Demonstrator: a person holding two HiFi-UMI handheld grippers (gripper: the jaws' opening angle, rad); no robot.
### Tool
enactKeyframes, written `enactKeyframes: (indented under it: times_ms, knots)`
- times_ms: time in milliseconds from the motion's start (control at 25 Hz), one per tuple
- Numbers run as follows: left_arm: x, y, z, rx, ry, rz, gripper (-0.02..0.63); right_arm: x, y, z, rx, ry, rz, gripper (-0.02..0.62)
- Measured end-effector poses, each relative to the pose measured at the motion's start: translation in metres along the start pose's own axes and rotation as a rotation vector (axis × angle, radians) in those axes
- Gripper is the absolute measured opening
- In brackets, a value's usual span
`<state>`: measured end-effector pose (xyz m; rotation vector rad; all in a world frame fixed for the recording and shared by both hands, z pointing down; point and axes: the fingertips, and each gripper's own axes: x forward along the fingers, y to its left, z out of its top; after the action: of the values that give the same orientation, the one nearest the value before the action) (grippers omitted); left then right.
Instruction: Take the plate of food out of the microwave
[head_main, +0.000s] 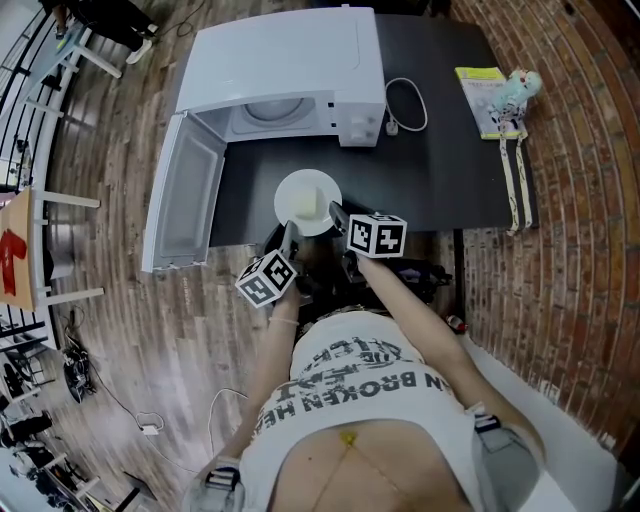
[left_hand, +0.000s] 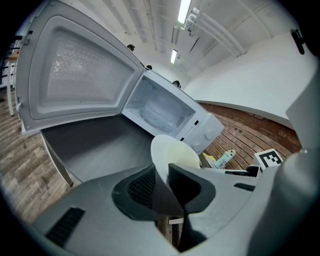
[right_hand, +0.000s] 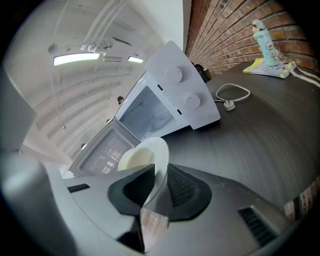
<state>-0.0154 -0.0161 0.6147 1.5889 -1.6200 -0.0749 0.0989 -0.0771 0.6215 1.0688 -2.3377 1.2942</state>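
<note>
A white plate (head_main: 308, 200) carrying a pale yellow piece of food sits out in front of the white microwave (head_main: 290, 70), above the dark table (head_main: 450, 150). The microwave door (head_main: 185, 195) hangs wide open to the left, and the cavity shows only its turntable. My left gripper (head_main: 289, 232) is shut on the plate's near left rim. My right gripper (head_main: 336, 212) is shut on the near right rim. In the left gripper view the rim of the plate (left_hand: 175, 152) runs between my left gripper (left_hand: 161, 172) pads. The right gripper view shows the plate (right_hand: 145, 155) pinched in my right gripper (right_hand: 161, 172).
A white cable with its plug (head_main: 405, 105) lies right of the microwave. A yellow booklet (head_main: 480, 95) with a small figure on it sits at the table's far right, near the brick wall. The open door overhangs the wooden floor at the table's left edge.
</note>
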Motion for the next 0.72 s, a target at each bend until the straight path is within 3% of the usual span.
enactKeyframes:
  times_ms: [720]
  knots:
    - [0.0045, 0.0027, 0.0, -0.009, 0.01, 0.009, 0.085, 0.0042, -0.0003, 0.004, -0.005, 0.005, 0.004, 0.075]
